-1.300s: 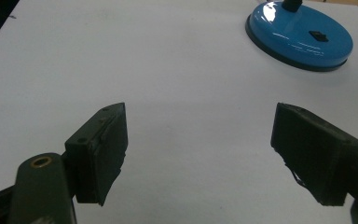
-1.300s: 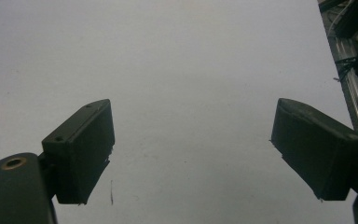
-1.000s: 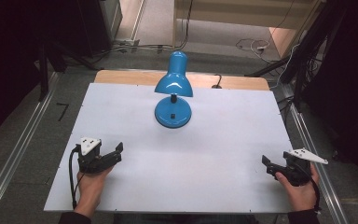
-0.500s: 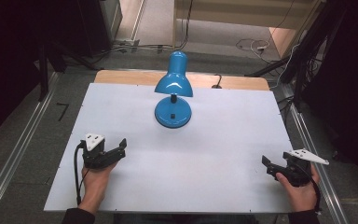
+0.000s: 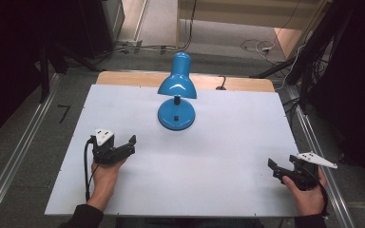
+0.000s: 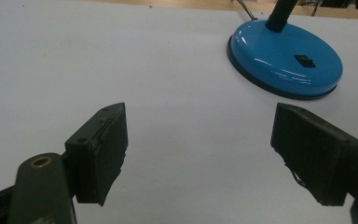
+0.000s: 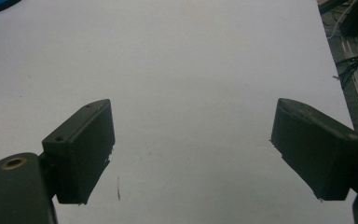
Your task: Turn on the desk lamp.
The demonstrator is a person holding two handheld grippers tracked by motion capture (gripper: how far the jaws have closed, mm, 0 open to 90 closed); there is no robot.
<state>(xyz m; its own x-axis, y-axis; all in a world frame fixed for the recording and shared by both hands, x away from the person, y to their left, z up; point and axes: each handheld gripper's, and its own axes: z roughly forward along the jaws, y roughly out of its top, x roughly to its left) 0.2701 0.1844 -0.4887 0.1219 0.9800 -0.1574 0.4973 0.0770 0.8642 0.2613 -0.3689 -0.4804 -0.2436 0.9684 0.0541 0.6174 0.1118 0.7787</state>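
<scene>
Two tongs are in my hands, and both gape wide with nothing between their jaws. My left gripper (image 5: 129,145) hangs above the white table (image 5: 228,142), touching nothing; in its own view its jaws stand far apart over bare tabletop. The blue lamp (image 5: 177,95) stands ahead of it and off to its right, near but clear of the jaws, its round base (image 6: 286,63) flat on the table. My right gripper (image 5: 276,170) sits by the table's near right corner, equally released, well apart from the lamp.
</scene>
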